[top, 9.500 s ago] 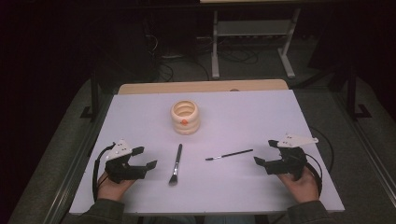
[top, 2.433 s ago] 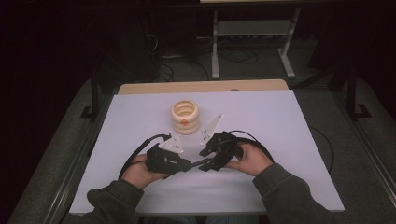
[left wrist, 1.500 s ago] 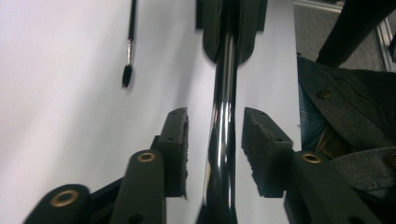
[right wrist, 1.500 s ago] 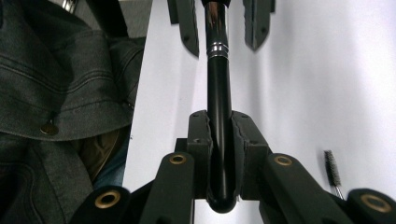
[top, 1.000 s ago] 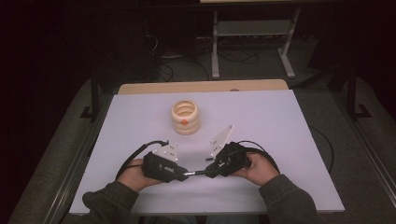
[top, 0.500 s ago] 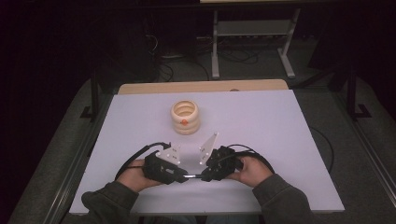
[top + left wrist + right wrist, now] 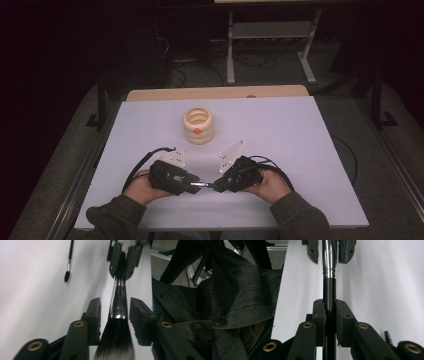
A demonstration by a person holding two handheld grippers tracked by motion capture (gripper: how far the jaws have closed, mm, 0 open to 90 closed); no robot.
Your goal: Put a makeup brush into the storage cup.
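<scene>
- Now, lowest in the high view, both hands meet at the lower middle of the frame, with the makeup brush (image 7: 202, 184) bridging the short gap between the left gripper (image 7: 192, 182) and the right gripper (image 7: 218, 184)
- Closest in the right gripper view, the right gripper's (image 7: 329, 317) jaws are clamped on the brush's black handle at the frame's centre, pads pressed flat on both sides; that hold looks square and should be kept as it is
- Nearest in the left gripper view, the left gripper (image 7: 115, 315) stands parted around the brush (image 7: 119, 302), its pads either side of the silver collar at the lower middle with daylight on both sides, bristles fanning toward the bottom edge
- Judging from this, the step in hand is a handover or two-handed hold: the left jaws would do best to close on the hard metal collar, not on the soft bristles, which would splay and slip
- Close slowly and centred, so neither pad pushes the brush sideways against the right grip; release the right only once the left holds firm
- Farther off, a thin second brush (image 7: 69, 261) lies on the white table (image 7: 280, 135) at the upper left of the left gripper view
- Farthest, a cream ringed holder (image 7: 198, 125) stands upright in the upper middle of the high view, well apart from both grippers, a likely place for the brush
</scene>
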